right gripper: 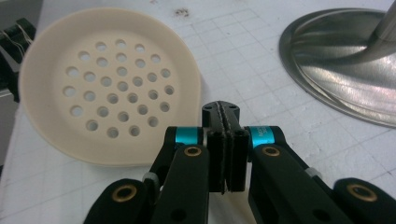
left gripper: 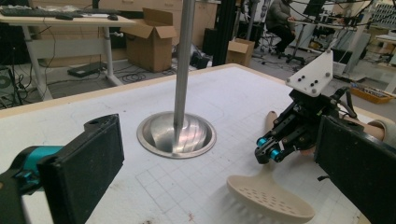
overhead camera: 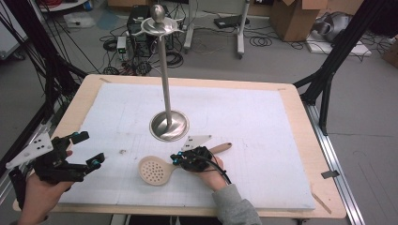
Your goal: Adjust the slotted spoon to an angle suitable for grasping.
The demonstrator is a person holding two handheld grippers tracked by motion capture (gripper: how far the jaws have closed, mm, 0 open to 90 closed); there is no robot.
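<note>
The right claw [overhead camera: 177,160] pinches the skimmer [overhead camera: 155,170] at its neck near the bench's front edge, handle running back-right; the left claw [overhead camera: 89,149] hangs spread, farther off.

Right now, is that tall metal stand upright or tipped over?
Upright: the stand rises straight from its round base, which sits flat on the white mat.

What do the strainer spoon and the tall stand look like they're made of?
The strainer spoon: cream head with punched holes, matte and even, probably plastic; its handle looks like light wood, though that's less sure. The stand: metal, likely brushed steel, since its domed base and pole give streaky mirror-like reflections. The right gripper sits shut over the spoon's neck.
</note>
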